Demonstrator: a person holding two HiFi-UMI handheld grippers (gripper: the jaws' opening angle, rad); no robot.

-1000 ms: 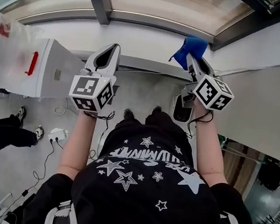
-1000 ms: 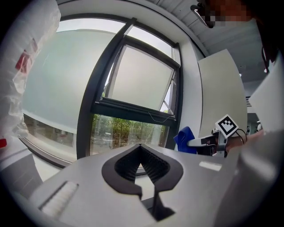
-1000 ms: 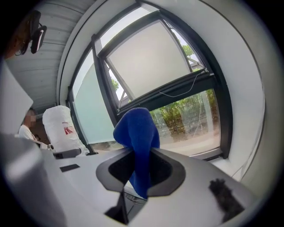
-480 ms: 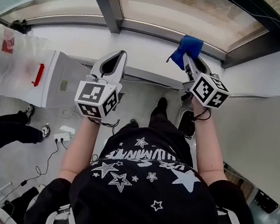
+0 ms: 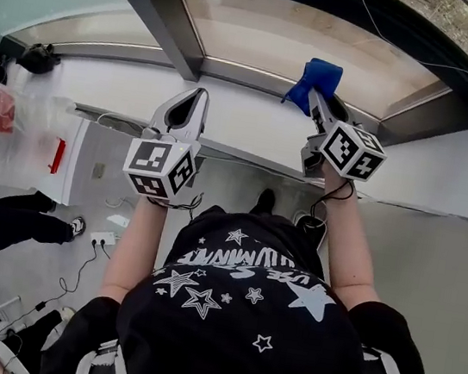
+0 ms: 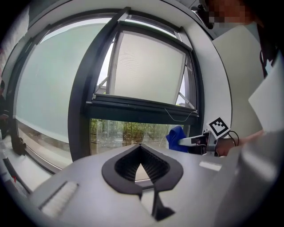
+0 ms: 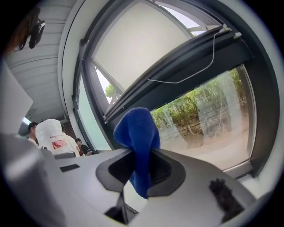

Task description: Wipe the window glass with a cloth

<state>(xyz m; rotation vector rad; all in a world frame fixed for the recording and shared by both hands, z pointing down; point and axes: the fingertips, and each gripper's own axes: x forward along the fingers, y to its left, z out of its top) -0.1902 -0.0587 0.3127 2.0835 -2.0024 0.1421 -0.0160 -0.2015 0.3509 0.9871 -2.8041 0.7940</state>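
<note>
A blue cloth (image 5: 315, 82) is pinched in my right gripper (image 5: 317, 94), which is shut on it and raised toward the lower window glass (image 5: 300, 39). In the right gripper view the blue cloth (image 7: 138, 139) sticks up between the jaws in front of the lower window glass (image 7: 208, 119). My left gripper (image 5: 197, 98) is shut with nothing in it, held lower and to the left, below the dark window frame (image 5: 167, 19). From the left gripper view, the blue cloth (image 6: 176, 137) and the right gripper (image 6: 186, 142) show at the right before the glass (image 6: 124, 135).
A white sill (image 5: 228, 107) runs under the window. A white wall (image 5: 454, 171) stands at the right. An open upper sash (image 6: 148, 71) tilts inward above the pane. A person in white (image 5: 0, 121) sits at the left; cables and a power strip (image 5: 100, 238) lie on the floor.
Both grippers have risen toward the window and the view has tilted up, so more glass shows. The cloth stays in the right gripper's hold.
</note>
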